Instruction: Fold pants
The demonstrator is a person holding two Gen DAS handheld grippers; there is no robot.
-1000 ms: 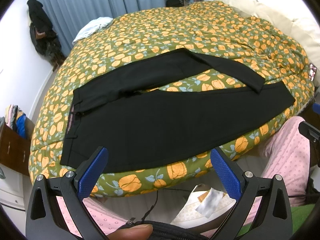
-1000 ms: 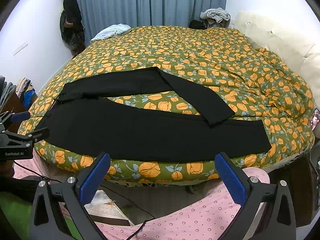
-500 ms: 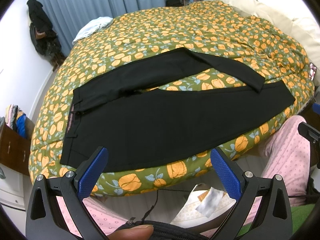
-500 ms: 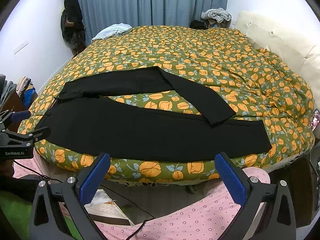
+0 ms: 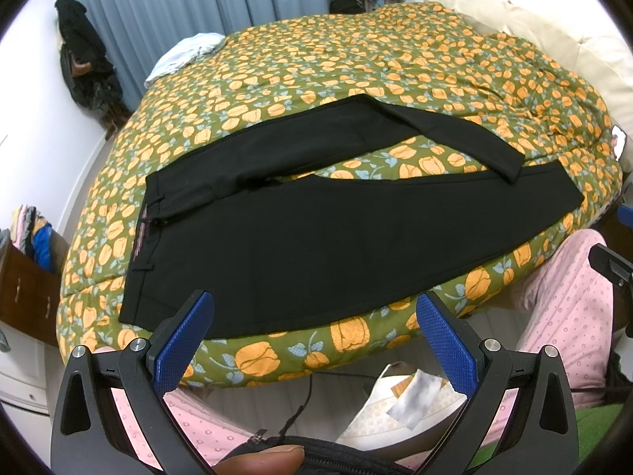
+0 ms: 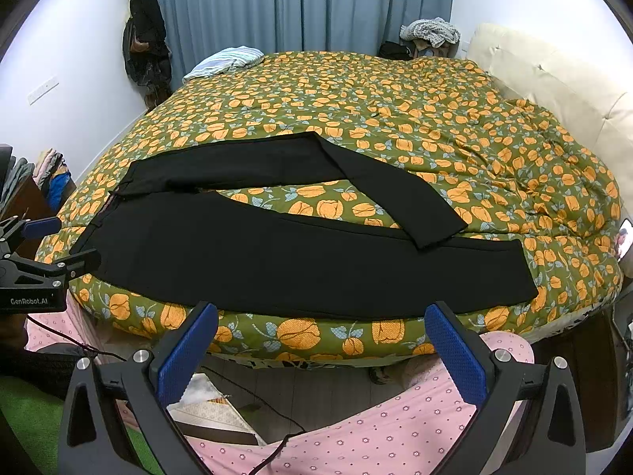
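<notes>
Black pants [image 5: 316, 229] [image 6: 300, 261] lie spread on the flowered bedspread [image 5: 356, 63] [image 6: 395, 118], waistband to the left. The near leg runs flat along the bed's front edge. The far leg bends back, and its cuff [image 6: 439, 233] lies across the near leg toward the right. My left gripper [image 5: 314, 318] is open, held off the bed in front of the near leg's lower edge. My right gripper [image 6: 322, 326] is open too, below the bed's front edge, with nothing between its fingers. The left gripper [image 6: 59, 245] also shows at the left of the right wrist view.
A person's pink dotted trousers [image 5: 561, 308] [image 6: 356, 431] are below the bed edge. Light folded cloth [image 6: 225, 61] lies at the bed's far left, cream pillows [image 6: 554, 79] at the right. Dark clothes [image 6: 144, 35] hang by the blue curtain. A phone [image 6: 624, 235] sits at the bed's right edge.
</notes>
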